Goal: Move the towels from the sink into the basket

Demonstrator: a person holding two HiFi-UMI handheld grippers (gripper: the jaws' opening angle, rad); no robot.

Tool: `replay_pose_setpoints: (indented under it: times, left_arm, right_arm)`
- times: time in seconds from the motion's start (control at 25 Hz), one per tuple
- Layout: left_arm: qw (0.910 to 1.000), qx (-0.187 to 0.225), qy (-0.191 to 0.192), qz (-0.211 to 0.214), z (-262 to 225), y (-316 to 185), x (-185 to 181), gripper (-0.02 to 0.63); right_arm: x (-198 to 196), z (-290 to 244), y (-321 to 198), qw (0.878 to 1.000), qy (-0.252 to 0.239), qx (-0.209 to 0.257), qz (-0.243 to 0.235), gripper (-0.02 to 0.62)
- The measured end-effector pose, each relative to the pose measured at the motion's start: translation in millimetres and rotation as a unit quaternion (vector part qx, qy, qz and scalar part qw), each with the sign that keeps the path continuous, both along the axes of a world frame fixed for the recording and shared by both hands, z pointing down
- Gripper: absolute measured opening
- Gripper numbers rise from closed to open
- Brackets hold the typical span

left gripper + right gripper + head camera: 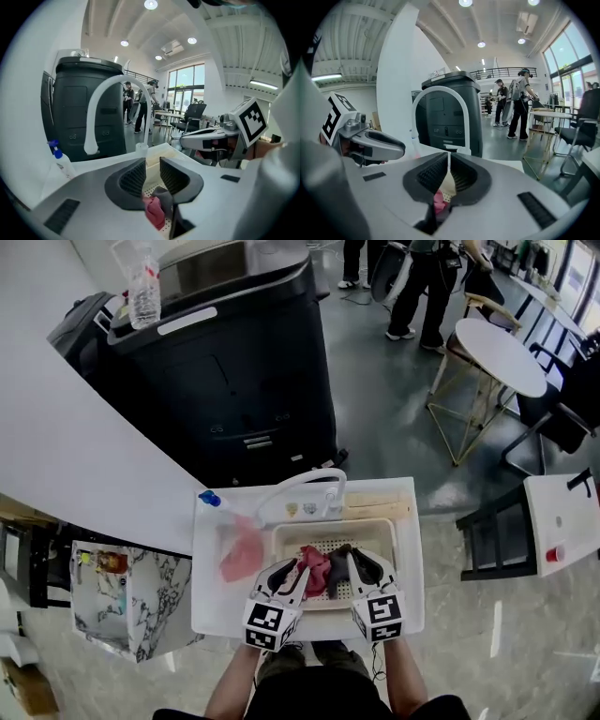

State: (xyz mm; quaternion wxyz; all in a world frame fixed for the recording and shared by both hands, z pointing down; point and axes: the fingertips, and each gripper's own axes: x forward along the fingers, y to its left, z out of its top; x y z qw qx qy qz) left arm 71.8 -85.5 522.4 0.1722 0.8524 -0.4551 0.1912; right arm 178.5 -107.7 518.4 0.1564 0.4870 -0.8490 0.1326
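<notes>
Towels lie in two places in the head view. A limp pink towel (242, 554) sits in the white sink (211, 606) at centre left. A crumpled red towel (316, 568) and a dark grey towel (339, 563) touch each other in the cream perforated basket (281, 532) just right of it. A curved white faucet (300, 482) arches above the basket. The left gripper (298, 566) and right gripper (354, 561) reach in from the bottom edge, their tips over the two bunched towels.

In the left gripper view, the left gripper (151, 161) has its ribbed black jaws standing apart. The basket (152, 174) wall shows in the gap, and nothing is pinched. The red towel (154, 211) and grey towel (164, 194) lie below the jaws at lower centre.

In the right gripper view, the right gripper (448, 159) has its ribbed jaws closed tip to tip, with no cloth seen between them. The red towel (439, 201) and the dotted basket (447, 185) floor show beneath.
</notes>
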Motion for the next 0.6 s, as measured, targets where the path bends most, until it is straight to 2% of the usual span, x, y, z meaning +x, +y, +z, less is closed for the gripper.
replay_pose_setpoints:
  times: [0.32,0.6]
  left_arm:
    - [0.9973,0.044,-0.004,-0.06,-42,0,-40,0.057]
    - [0.9936,0.058,-0.015,-0.095,-52,9,-79,0.04]
  right_arm:
    - [-46,-32,-2,0.998,-0.019,0.032,-0.049,0.041]
    - [-86,-39,3,0.995,-0.026,0.039,-0.082,0.041]
